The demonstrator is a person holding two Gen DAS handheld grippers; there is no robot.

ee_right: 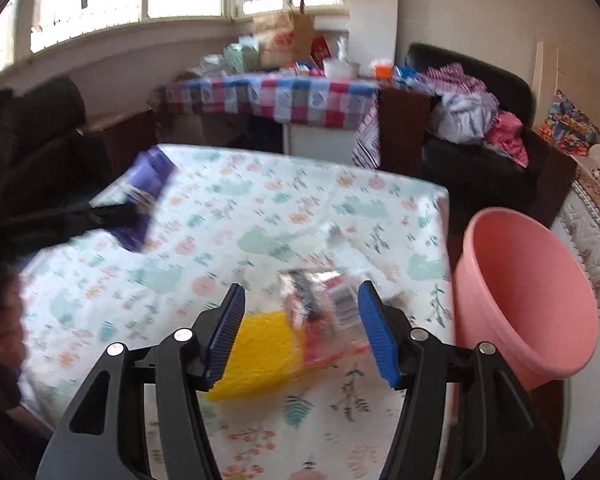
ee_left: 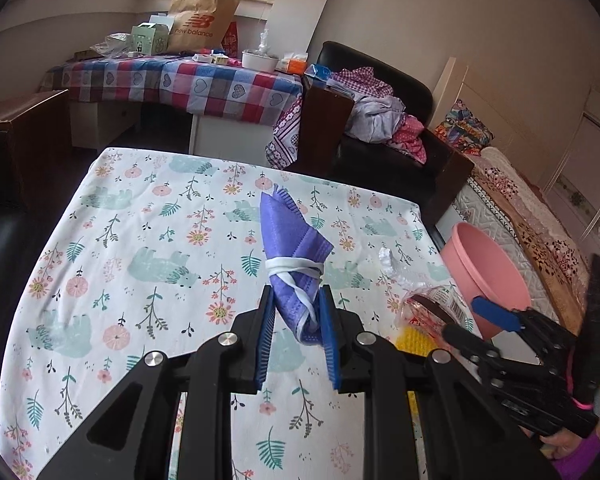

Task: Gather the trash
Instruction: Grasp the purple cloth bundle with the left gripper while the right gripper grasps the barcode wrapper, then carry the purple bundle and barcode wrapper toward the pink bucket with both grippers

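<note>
Pleated purple mask [ee_left: 296,252], strap-bound, pinched between left tool's [ee_left: 298,304] ribbed pads.

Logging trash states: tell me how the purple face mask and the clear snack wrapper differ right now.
The purple face mask is lifted, clamped in the left gripper; the clear snack wrapper lies on the tablecloth between the right gripper's open jaws. The mask is opaque, strap-bound; the wrapper transparent, loose. Neither is in the pink basin.

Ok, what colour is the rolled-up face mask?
Purple, tied with its white ear loops; the face mask shows best in the left wrist view.
</note>
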